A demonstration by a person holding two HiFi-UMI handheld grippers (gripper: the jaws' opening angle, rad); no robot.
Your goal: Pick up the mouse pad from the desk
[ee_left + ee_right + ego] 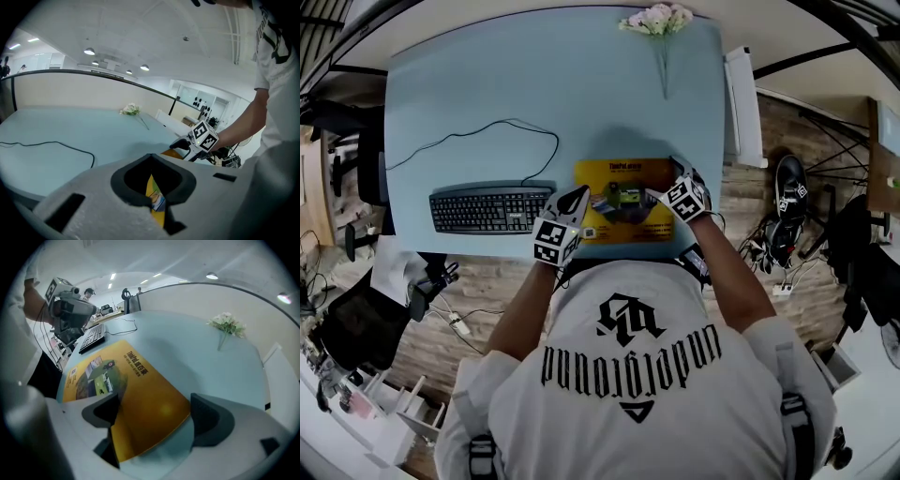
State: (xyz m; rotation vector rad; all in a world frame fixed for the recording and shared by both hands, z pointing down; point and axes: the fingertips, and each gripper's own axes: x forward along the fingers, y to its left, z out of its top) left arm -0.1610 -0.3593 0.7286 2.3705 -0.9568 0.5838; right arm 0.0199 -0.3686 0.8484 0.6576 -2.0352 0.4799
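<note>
Yellow rectangular mouse pad [623,175] lies at the pale blue tabletop's [487,84] near edge, just right of the black keyboard [490,208]. My left tongs [157,201] are clamped on its left edge. My right tongs [157,416] stand apart around its right corner, with bare tabletop stretching beyond.

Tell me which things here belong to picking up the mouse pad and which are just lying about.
In the job: mouse pad, left gripper shut on its edge, right gripper open around it, desk.
Lying about: keyboard, cable, flowers.
</note>
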